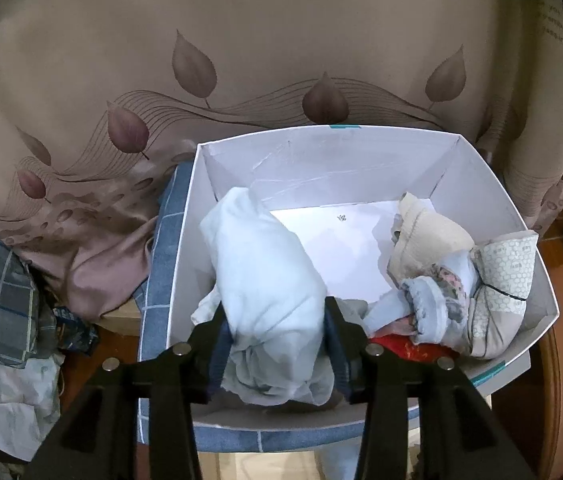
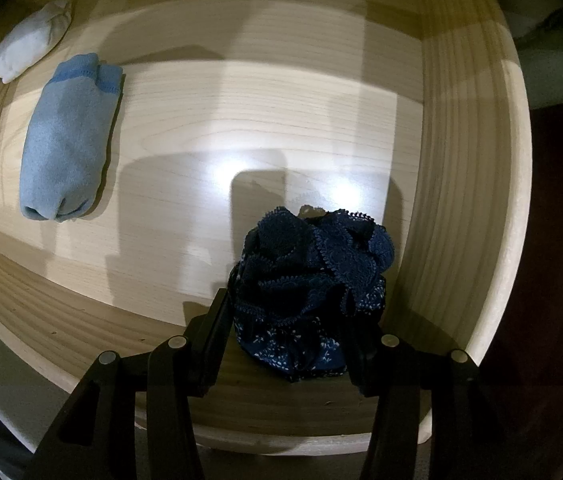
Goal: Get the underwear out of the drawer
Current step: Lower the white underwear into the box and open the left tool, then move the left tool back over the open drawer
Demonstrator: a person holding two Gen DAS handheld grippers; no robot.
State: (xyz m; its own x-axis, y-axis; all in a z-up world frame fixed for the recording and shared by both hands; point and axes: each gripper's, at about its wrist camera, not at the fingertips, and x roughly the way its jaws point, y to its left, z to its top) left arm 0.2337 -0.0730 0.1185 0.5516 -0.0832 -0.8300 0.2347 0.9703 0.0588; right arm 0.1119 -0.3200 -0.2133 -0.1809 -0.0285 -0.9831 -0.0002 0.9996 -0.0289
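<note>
Between the right claw's part-closed jaws, bottom centre: navy lace underwear, pinched, sitting low right in the drawer. Probably soft, light and snag-prone, so best held mid-bunch. Wall close on the right, open floor leftward; blue roll and white roll upper left. Left claw half open around pale bundle in white box; can't tell if gripping.
</note>
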